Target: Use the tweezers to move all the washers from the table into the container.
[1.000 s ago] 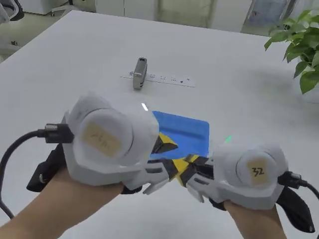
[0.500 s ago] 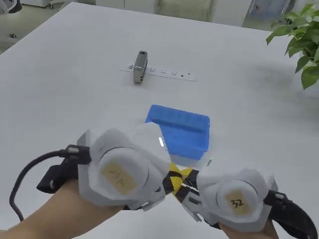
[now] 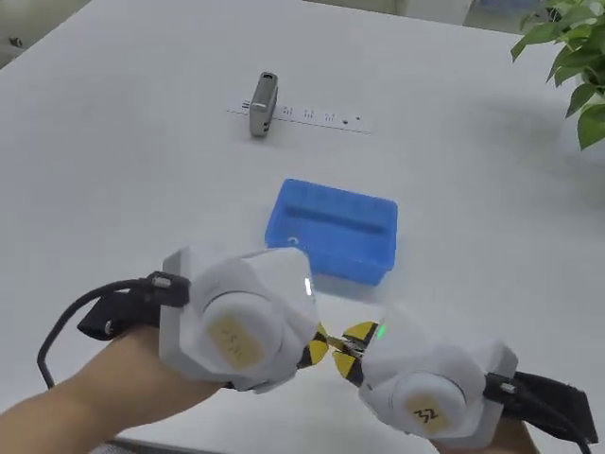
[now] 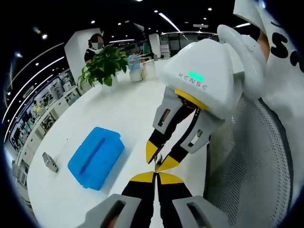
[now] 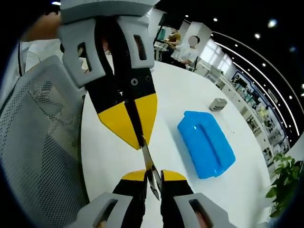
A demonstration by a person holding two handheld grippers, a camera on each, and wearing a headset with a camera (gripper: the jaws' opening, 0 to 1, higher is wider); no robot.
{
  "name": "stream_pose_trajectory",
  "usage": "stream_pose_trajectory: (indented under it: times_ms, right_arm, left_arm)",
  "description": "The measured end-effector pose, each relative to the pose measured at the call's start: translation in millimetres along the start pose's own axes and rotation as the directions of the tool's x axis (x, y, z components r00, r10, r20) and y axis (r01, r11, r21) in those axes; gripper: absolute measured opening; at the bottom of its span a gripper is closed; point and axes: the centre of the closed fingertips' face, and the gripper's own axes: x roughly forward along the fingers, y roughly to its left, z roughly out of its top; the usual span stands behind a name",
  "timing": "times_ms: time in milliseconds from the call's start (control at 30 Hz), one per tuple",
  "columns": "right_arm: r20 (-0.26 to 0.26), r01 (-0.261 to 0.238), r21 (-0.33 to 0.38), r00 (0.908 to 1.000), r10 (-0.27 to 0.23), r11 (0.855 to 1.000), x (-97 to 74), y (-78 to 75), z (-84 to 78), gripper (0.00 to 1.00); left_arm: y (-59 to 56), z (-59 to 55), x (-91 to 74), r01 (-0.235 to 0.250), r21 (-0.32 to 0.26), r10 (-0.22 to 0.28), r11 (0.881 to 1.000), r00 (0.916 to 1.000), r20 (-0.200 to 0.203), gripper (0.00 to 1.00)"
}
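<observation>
- Both grippers have drawn back toward me since a second ago. They were in front of the blue container (image 3: pixel 326 257) and now sit well short of it, tip to tip, with the whole box uncovered.
- The left gripper (image 4: pixel 155 177) has its yellow tips pressed together. The right gripper view shows the thin metal tweezers (image 5: pixel 146 154) coming straight out from between them, so I read it as clamped on the tweezers.
- The right gripper (image 5: pixel 153 176) has its jaws drawn in narrow with the other end of the tweezers between them. That looks like a grip too, so the tool is held from both sides.
- I'd call this a regrip or hand-over of the tweezers. No picking has started.
- The container sits mid-table (image 3: pixel 142 170), well apart from both grippers.
- Beyond it, beside a grey block (image 3: pixel 260 104), a pale strip (image 3: pixel 312 117) carries a row of small specks. They are probably the washers, but they're too small for me to be sure.
- For the next move, one gripper has to let go so the other holds the tweezers alone with the points facing forward.
- That gripper must hold both arms of the tool so that squeezing will pinch the tips shut.
- After that it's a long reach past the container to the strip, and I'll need a low, flat approach to nip a thin washer off the tabletop.
</observation>
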Motion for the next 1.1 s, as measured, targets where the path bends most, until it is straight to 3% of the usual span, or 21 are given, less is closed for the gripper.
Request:
stream_pose_trajectory:
  times_ms: [133, 267, 400, 533, 633, 700, 800, 833, 867, 1033, 1100]
  right_arm:
    - [-0.025, -0.029, -0.046, 0.9993, 0.028, 0.999, 11.2, 8.9, -8.2, 0.06]
    - [-0.017, -0.044, -0.040, 0.9989, 0.043, 0.998, 17.3, 14.0, -12.3, 0.07]
    - [-0.016, -0.071, -0.010, 0.9974, 0.070, 0.997, 23.6, 16.0, -13.1, 0.07]
    - [-0.018, -0.082, -0.026, 0.9965, 0.081, 0.996, 27.7, 20.9, -13.3, 0.08]
    - [-0.023, -0.102, -0.044, 0.9946, 0.101, 0.994, 30.8, 26.0, -14.1, 0.09]
    - [-0.028, -0.106, -0.053, 0.9942, 0.104, 0.993, 32.4, 27.4, -15.6, 0.09]
    - [-0.034, -0.116, -0.060, 0.9929, 0.114, 0.991, 34.1, 29.6, -16.8, 0.09]
    - [-0.039, -0.117, -0.063, 0.9926, 0.115, 0.991, 34.1, 29.4, -17.8, 0.09]
    - [-0.036, -0.116, -0.063, 0.9929, 0.114, 0.991, 34.7, 28.8, -17.4, 0.08]
    - [-0.027, -0.125, -0.040, 0.9919, 0.124, 0.991, 36.1, 28.8, -15.6, 0.09]
    - [-0.023, -0.126, -0.040, 0.9919, 0.125, 0.991, 36.2, 29.9, -14.9, 0.09]
  left_arm:
    - [-0.3, -22.4, 10.4, 0.020, 0.002, -0.020, 1.000, 0.9981, -0.058, 0.00]
    - [1.0, -44.1, 18.2, 0.037, -0.011, -0.038, 0.999, 0.9935, -0.107, 0.00]
    - [-0.1, -59.8, 25.3, 0.045, -0.029, -0.048, 0.999, 0.9897, -0.135, 0.00]
    - [0.6, -70.8, 31.0, 0.044, -0.047, -0.050, 0.998, 0.9870, -0.153, 0.00]
    - [2.4, -79.9, 35.8, 0.018, -0.079, -0.034, 0.997, 0.9801, -0.196, 0.00]
    - [2.4, -83.4, 38.5, 0.012, -0.073, -0.027, 0.997, 0.9759, -0.217, 0.00]
    - [0.9, -88.9, 42.3, 0.011, -0.020, -0.016, 1.000, 0.9658, -0.259, 0.00]
    - [1.8, -82.8, 43.5, 0.018, 0.009, -0.016, 1.000, 0.9731, -0.230, 0.00]
    - [0.7, -85.9, 39.6, 0.009, -0.016, -0.013, 1.000, 0.9672, -0.254, 0.00]
    - [4.3, -86.5, 37.0, -0.009, -0.025, 0.001, 1.000, 0.9614, -0.275, 0.00]
    - [6.3, -86.7, 35.7, -0.018, -0.035, 0.008, 0.999, 0.9588, -0.284, 0.05]
